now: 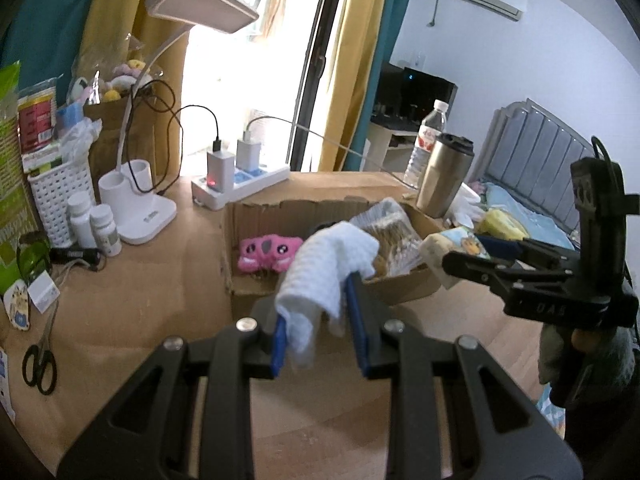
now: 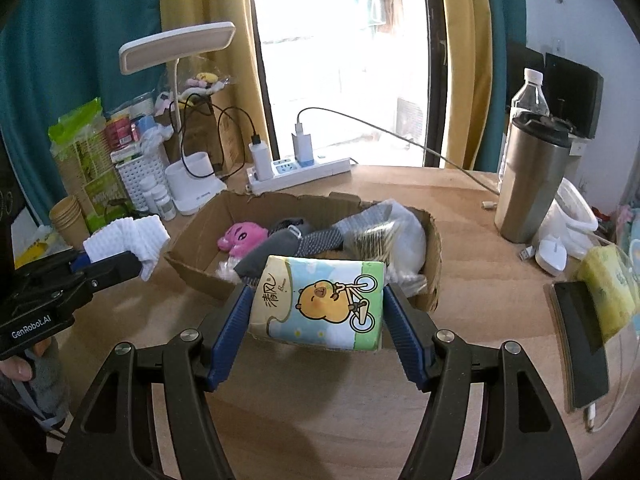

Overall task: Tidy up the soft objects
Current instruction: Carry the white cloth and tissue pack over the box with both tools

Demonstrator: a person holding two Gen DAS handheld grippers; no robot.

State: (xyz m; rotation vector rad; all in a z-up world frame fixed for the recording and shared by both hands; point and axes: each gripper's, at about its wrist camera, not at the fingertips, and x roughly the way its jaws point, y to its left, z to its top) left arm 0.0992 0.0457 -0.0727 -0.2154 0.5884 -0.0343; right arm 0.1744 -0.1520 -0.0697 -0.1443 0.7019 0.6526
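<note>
Left tongs (image 1: 320,320): closed on a white waffle-textured cloth (image 1: 326,264); the blue pads pinch its lower folds and the rest flops over the tips. I hold it in the air, just short of the near wall of the open brown cardboard box (image 2: 192,228).

Right tongs (image 2: 316,320): closed to the pack's width on a soft tissue pack printed with a cartoon bear on a bicycle (image 2: 320,300), one pad on each short end. It is clear of the wooden counter (image 2: 460,248), at the box's near wall.

Box: mid-counter, in front of the white power strip (image 2: 304,168). Already in it: a pink plush toy (image 2: 240,236), grey fabric pieces, a clear plastic bag.

Step in hand (my reading): drop both soft items into the box.

How to do it well: carry each fully past the near wall before I open. Put the tissue pack in the free near-middle area, not on the plush. Lower the cloth until its hanging end rests inside, so it cannot drape over the rim.

Tissue pack axis: long axis runs across, pad to pad, along the near counter edge; printed face up and tilted toward me.

Cloth axis: no firm axis; the bunched length runs from my pads forward toward the box, loose end drooping.

Risk: the steel tumbler (image 2: 532,184) stands well right of the box, near my right elbow path.
</note>
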